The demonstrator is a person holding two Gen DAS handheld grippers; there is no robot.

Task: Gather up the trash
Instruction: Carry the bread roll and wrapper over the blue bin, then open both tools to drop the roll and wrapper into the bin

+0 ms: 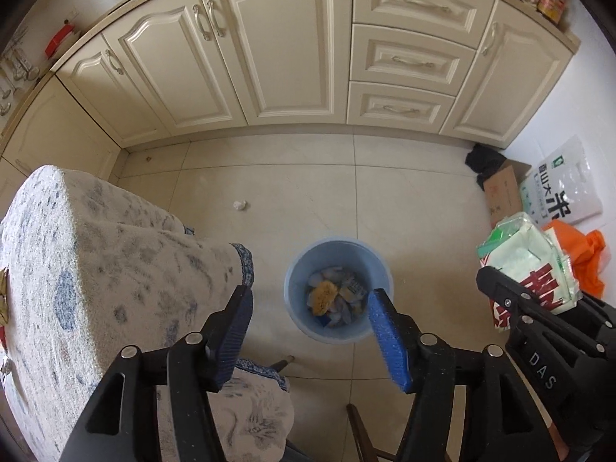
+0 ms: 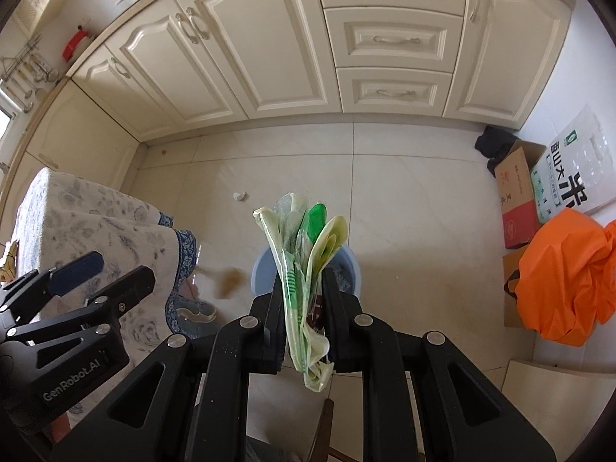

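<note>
Plastic wrapper (image 2: 308, 269) being gripped upright by right hand-held gripper (image 2: 304, 285); blue bin (image 2: 348, 265) at 12 o'clock, just beyond; left hand-held gripper (image 1: 308, 323) being held open.

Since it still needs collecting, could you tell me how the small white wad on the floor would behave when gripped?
The crumpled paper wad looks light and would probably squash between the fingers. Being roundish on smooth tile, it may skid or roll if nudged.

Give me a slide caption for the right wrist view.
Right gripper clamps a crumpled green-and-white plastic wrapper above the blue trash bin on the kitchen floor.
</note>
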